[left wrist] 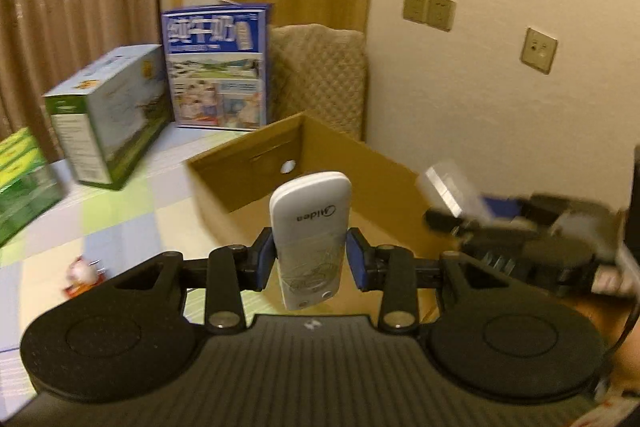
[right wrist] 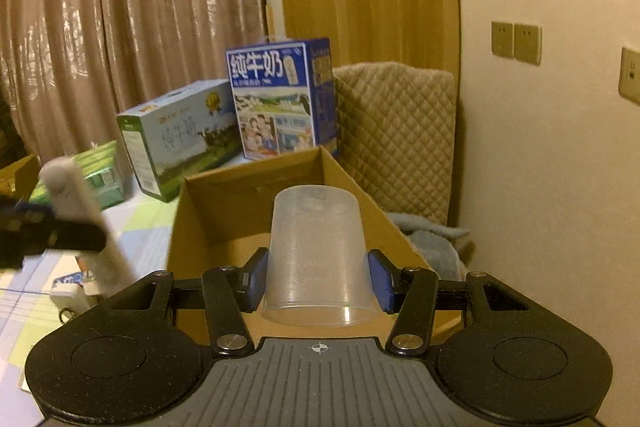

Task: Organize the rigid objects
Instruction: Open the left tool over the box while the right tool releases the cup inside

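Holding a white remote (left wrist: 310, 235) in the left gripper (left wrist: 311, 258) (upright, pinched tight), right gripper (right wrist: 318, 281) clamping an upturned plastic cup (right wrist: 318, 255); cardboard box (right wrist: 344, 171) at 12 o'clock.

Beige curtains (right wrist: 120, 27), cream wall (right wrist: 540, 187), quilted chair (right wrist: 396, 131)

Left gripper (left wrist: 311, 259), right gripper (right wrist: 318, 281): black linkage arms, silver screws, blue-padded fingers (left wrist: 357, 259), ribbed grey body.
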Tool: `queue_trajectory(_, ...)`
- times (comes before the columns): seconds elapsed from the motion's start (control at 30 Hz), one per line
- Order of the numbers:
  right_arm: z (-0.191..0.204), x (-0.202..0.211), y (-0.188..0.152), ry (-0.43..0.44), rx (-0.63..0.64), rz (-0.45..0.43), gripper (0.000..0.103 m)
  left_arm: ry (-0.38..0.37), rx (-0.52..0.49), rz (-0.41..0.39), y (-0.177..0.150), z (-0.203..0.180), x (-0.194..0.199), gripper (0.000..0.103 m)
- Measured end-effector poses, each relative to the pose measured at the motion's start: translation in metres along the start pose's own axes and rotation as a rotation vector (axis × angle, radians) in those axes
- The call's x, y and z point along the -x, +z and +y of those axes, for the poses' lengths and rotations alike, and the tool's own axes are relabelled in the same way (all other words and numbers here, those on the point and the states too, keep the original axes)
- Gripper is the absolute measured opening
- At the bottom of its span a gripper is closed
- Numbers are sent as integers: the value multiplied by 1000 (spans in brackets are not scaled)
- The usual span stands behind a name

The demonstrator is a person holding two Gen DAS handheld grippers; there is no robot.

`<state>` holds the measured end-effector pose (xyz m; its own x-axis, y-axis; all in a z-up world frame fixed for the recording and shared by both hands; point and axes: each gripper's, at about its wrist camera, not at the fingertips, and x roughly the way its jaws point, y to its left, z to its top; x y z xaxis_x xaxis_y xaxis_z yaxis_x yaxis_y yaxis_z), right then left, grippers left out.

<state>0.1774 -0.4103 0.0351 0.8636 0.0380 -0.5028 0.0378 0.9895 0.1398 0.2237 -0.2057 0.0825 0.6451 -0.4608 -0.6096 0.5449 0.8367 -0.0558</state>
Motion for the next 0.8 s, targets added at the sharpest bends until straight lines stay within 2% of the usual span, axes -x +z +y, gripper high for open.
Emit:
queue_trajectory(0.2, -16, -18, -16, 8, -13, 49, 49, -54, 3, 65, -3, -20, -50, 33)
queue_trajectory(0.33, -24, -28, -24, 6, -20, 71, 49, -61, 8, 104, -13, -22, -71, 35)
queue_trajectory(0.37, -26, -30, -25, 7, -21, 75, 49, -61, 12, 102, -15, -21, -72, 40)
queue_trajectory(0.4, -27, -32, -26, 7, -23, 79, 49, -58, 15, 94, -16, -20, -73, 50)
queue_trajectory(0.43, -28, -34, -27, 8, -23, 84, 49, -53, 16, 84, -16, -19, -73, 53)
queue_trajectory(0.7, -25, -43, -28, 22, -20, 94, 50, -7, 49, 66, -19, 7, -55, 53)
queue_trajectory(0.8, -27, -41, -26, 47, -64, 73, 52, 2, 53, 67, -23, 13, -43, 53)
